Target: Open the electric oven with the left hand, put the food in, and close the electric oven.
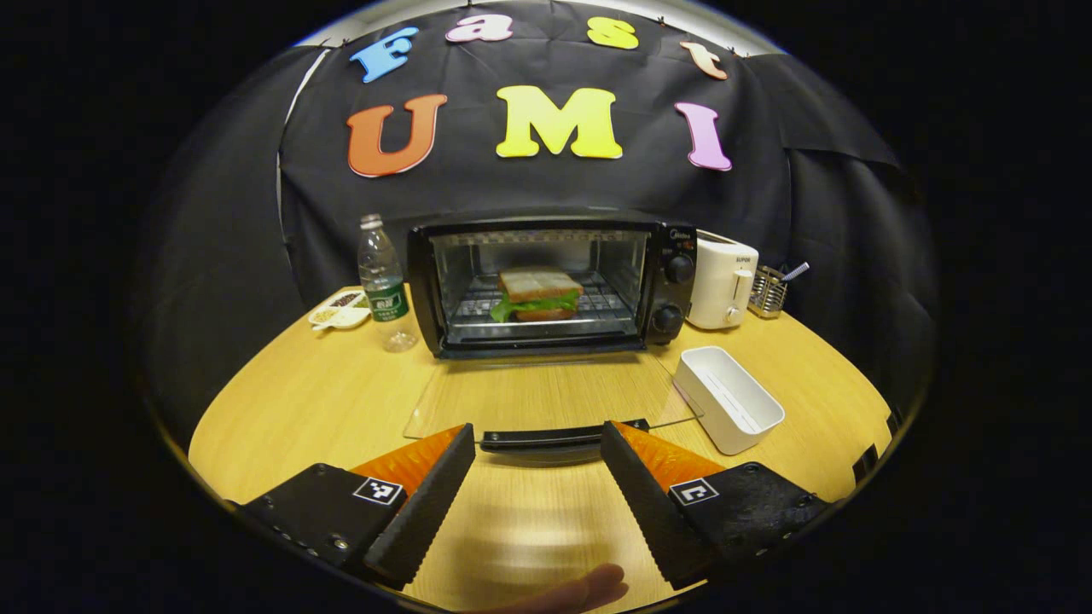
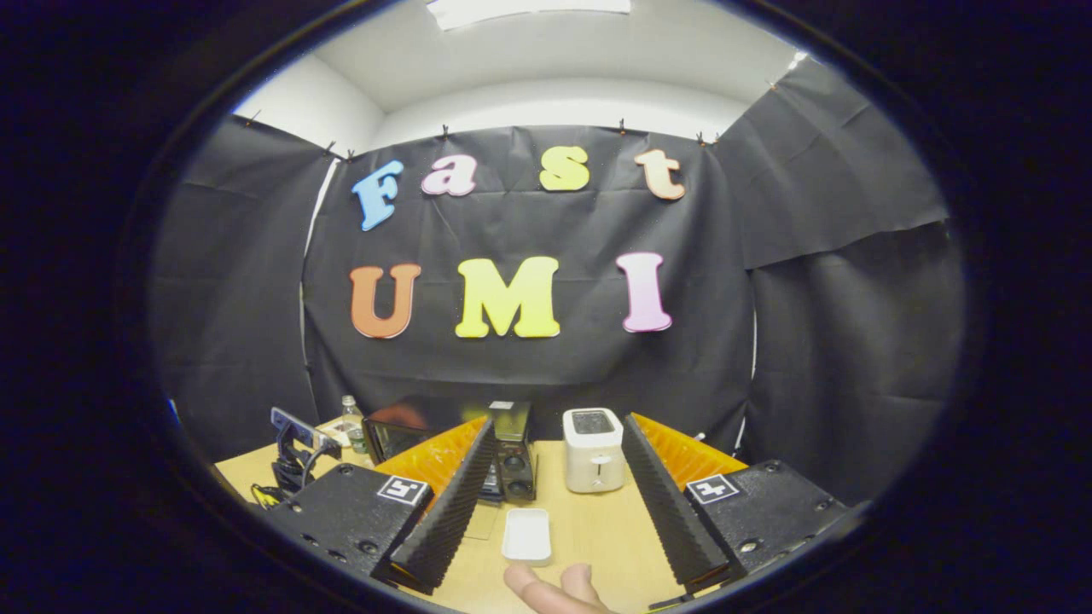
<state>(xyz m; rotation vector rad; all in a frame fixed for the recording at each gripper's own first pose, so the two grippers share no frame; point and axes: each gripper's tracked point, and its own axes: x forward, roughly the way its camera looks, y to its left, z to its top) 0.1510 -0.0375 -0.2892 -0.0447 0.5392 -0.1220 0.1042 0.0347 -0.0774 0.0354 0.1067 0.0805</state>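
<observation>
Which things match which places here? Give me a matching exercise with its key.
Things:
1. sandwich
2. water bottle
3. white toaster
4. white tray

Places:
A. right of the oven
B. on the oven rack
C. on the table in front of the toaster
D. left of the oven

Pairs: 1-B, 2-D, 3-A, 4-C

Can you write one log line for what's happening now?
oven: door open | sandwich: on rack | left gripper: open at door handle | next: close
</observation>
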